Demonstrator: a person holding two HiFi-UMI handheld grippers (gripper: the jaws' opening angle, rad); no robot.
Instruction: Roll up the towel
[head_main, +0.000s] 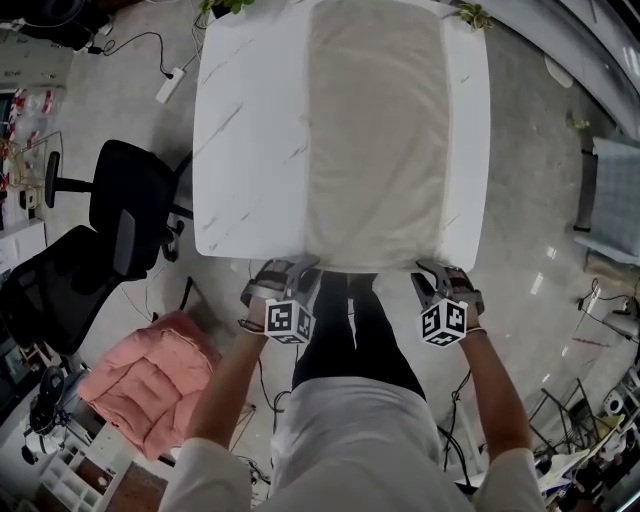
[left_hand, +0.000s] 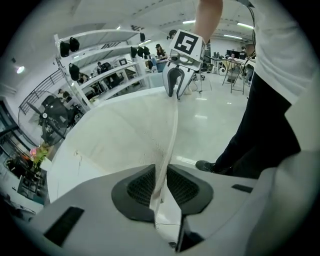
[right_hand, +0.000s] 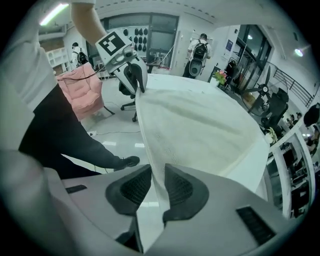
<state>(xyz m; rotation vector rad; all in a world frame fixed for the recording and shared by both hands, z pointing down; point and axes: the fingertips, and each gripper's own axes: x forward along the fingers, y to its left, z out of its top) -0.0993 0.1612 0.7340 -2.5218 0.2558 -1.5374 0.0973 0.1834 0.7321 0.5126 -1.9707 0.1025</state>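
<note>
Low in frame, your left claw (head_main: 298, 268) and right claw (head_main: 433, 270) each clench the towel (head_main: 375, 130) by its near edge; next, probably curl that edge up-frame evenly.

A: Floor specification?
B: Glossy grey floor (head_main: 530, 180); one power strip (head_main: 168, 84) with cables lies on it.
A: Furniture?
B: White marbled surface (head_main: 240, 150); black office chairs (head_main: 125, 200) to its left; pink cushioned seat (head_main: 150, 385) nearby. Ceiling strip light (right_hand: 54, 13) overhead.
</note>
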